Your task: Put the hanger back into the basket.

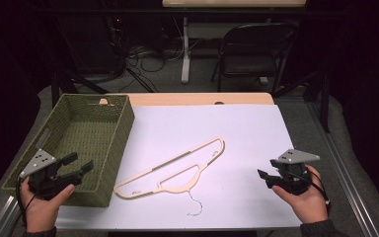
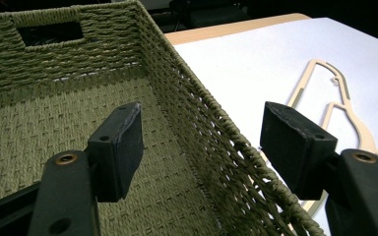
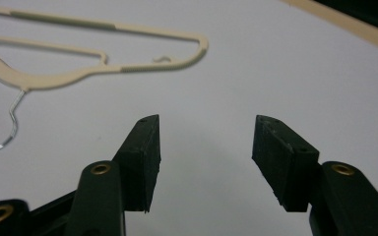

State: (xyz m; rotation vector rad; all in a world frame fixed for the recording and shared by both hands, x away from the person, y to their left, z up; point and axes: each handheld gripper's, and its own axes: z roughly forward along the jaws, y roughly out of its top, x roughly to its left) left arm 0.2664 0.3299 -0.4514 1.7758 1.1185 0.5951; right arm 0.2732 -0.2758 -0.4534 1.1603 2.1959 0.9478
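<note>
High view: I'm holding both grippers released, empty, judging the hanger needs a mid-bar pinch.

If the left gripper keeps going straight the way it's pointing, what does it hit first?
Probably the green woven basket's right side wall. The open left gripper straddles that rim, one jaw inside, one outside toward the hanger. Depth is hard to judge.
</note>
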